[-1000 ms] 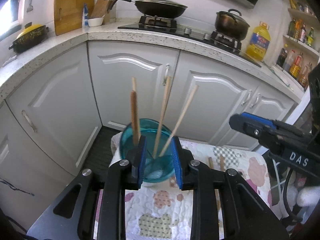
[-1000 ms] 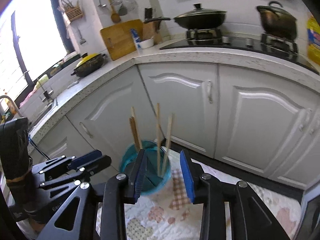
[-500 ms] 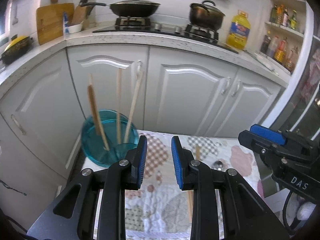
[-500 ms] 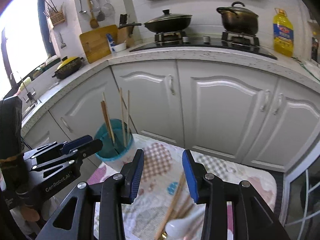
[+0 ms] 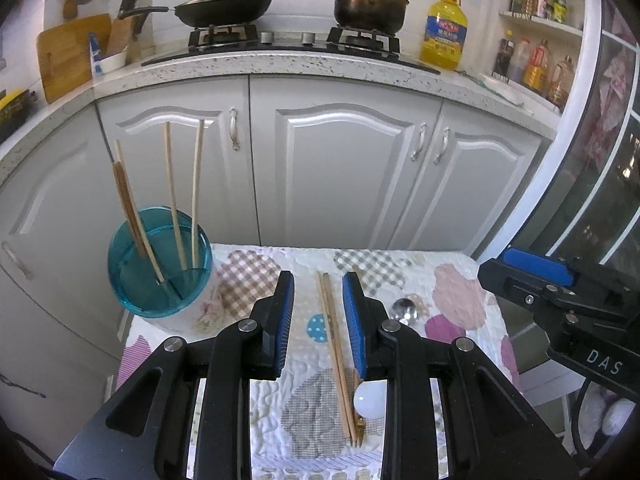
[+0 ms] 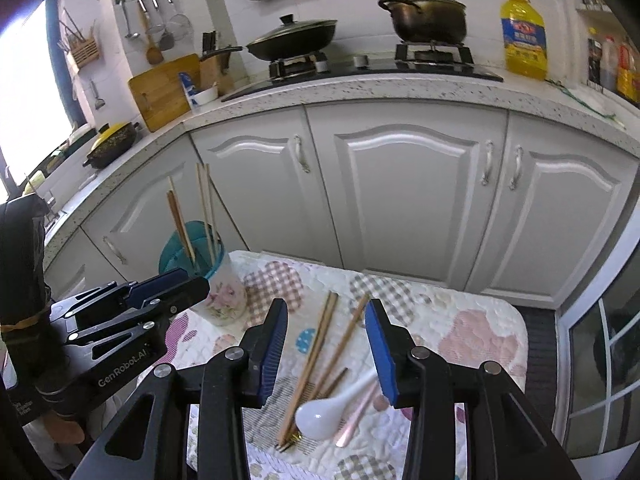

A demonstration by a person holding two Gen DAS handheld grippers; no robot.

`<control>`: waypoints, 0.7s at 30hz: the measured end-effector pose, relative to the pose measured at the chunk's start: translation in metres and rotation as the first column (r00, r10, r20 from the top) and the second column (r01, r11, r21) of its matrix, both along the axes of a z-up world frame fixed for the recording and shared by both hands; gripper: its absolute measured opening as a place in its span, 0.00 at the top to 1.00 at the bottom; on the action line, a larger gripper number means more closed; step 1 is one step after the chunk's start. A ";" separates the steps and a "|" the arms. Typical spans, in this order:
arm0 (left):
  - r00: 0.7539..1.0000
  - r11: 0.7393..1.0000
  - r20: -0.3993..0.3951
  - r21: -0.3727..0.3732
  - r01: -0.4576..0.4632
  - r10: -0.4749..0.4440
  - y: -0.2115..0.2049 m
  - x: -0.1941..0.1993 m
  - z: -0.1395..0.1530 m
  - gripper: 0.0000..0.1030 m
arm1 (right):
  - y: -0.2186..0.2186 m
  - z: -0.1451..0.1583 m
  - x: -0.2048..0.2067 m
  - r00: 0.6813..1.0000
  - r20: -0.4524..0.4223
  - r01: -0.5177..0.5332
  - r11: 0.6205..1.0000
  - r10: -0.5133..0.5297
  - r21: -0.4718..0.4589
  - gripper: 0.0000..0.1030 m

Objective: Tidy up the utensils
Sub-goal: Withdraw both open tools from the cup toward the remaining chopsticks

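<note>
A blue-rimmed holder cup (image 5: 160,268) stands at the table's left back corner with several chopsticks (image 5: 172,200) upright in it; it also shows in the right wrist view (image 6: 218,292). Loose chopsticks (image 5: 336,356) (image 6: 316,356), a white ceramic spoon (image 6: 332,408) (image 5: 370,400), a pink-handled utensil (image 6: 358,412) and a metal spoon (image 5: 404,310) lie on the quilted cloth. My left gripper (image 5: 318,322) is open and empty above the loose chopsticks. My right gripper (image 6: 326,350) is open and empty above the pile.
The small table with the patterned cloth (image 6: 480,320) stands before white cabinet doors (image 5: 352,176). The counter above carries a wok (image 5: 224,8), a pot (image 5: 370,2) and an oil bottle (image 5: 444,32). A glass door (image 5: 600,184) is to the right.
Both grippers have swung right, away from the holder cup, and now hover over the loose utensils in the middle of the cloth. Both stay open and empty.
</note>
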State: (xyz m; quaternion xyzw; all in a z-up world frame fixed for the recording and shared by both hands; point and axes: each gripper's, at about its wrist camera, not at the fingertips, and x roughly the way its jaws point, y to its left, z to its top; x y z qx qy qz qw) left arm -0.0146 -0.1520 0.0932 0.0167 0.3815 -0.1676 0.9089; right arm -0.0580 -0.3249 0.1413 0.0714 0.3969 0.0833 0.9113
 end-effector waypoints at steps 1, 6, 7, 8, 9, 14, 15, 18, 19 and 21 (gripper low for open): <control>1.000 1.000 -0.001 0.002 0.003 -0.003 -0.001 0.000 -0.001 0.77 | -0.002 -0.002 -0.001 1.000 -0.007 0.003 1.000 -0.004 -0.002 0.62; 1.000 1.000 -0.014 0.016 0.008 -0.008 -0.006 0.002 -0.009 0.77 | -0.009 -0.015 0.000 0.999 -0.040 0.009 1.000 -0.008 0.007 0.62; 1.000 1.000 -0.019 0.017 0.007 -0.007 -0.007 0.003 -0.011 0.77 | -0.009 -0.017 0.000 0.999 -0.045 0.008 1.000 -0.008 0.006 0.62; 1.000 1.000 -0.022 0.018 0.006 -0.006 -0.007 0.004 -0.013 0.77 | -0.010 -0.020 0.001 0.998 -0.054 0.009 1.000 -0.009 0.004 0.62; 1.000 1.000 -0.025 0.019 0.005 -0.005 -0.007 0.005 -0.014 0.77 | -0.011 -0.023 0.001 0.998 -0.059 0.009 1.000 -0.009 0.005 0.62; 0.999 1.000 -0.055 0.029 -0.002 0.003 -0.003 0.012 -0.026 0.77 | -0.011 -0.039 0.009 0.995 -0.100 0.008 1.000 -0.007 0.009 0.62; 0.998 1.000 -0.061 0.028 -0.004 0.006 -0.002 0.013 -0.029 0.77 | -0.011 -0.043 0.011 0.994 -0.109 0.007 1.000 -0.006 0.009 0.62; 0.996 0.999 -0.093 0.034 -0.006 0.009 0.003 0.018 -0.042 0.77 | -0.010 -0.059 0.017 0.989 -0.151 0.009 1.000 -0.006 0.021 0.62; 0.995 0.999 -0.102 0.035 -0.006 0.009 0.003 0.019 -0.046 0.77 | -0.010 -0.065 0.020 0.986 -0.165 0.008 1.000 -0.004 0.027 0.62; 0.992 0.999 -0.130 0.041 -0.003 0.008 0.006 0.022 -0.057 0.77 | -0.011 -0.081 0.027 0.979 -0.206 0.016 0.999 -0.007 0.039 0.62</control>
